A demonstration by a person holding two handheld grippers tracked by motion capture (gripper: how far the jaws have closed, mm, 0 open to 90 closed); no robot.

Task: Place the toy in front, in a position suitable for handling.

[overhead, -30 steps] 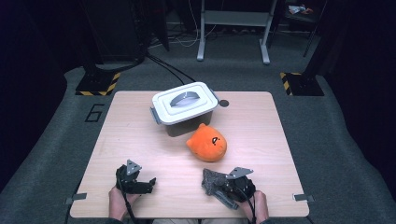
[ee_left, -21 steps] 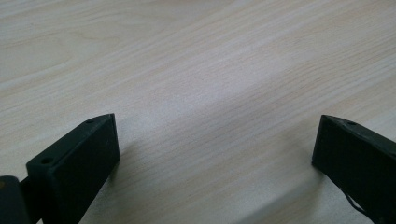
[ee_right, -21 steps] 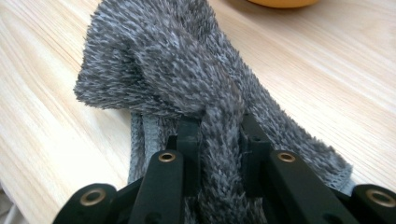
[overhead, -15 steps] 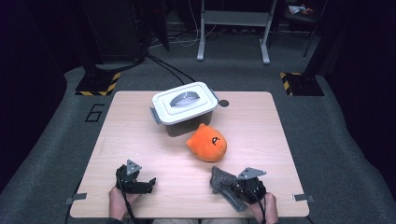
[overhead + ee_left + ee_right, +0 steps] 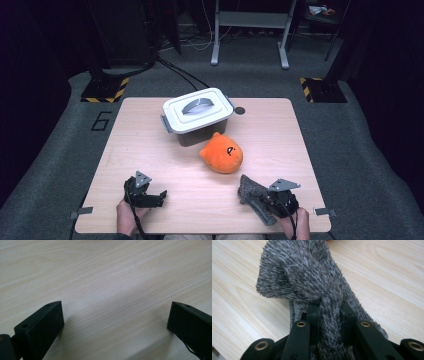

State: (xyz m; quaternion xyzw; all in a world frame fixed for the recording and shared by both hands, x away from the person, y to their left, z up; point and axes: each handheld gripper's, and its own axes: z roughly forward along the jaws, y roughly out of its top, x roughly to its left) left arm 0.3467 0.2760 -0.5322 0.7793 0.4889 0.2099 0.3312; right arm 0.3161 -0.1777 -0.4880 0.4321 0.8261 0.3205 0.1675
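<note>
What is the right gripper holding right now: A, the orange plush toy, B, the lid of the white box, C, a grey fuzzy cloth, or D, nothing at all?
C: in the right gripper view the right gripper has its jaws pinched on the grey fuzzy cloth, which lies over the table.

Lab: taped floor (image 5: 105,90), equipment stand (image 5: 248,30)

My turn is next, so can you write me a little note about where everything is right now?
Left gripper: open, holding nothing, low over the table.
Right gripper: shut on the grey fuzzy cloth, at the table's near right.
Orange plush toy: mid-table, in front of the white lidded box.
Done: cloth gripped.
Left: probably use or move the cloth; the box lid is on.
</note>
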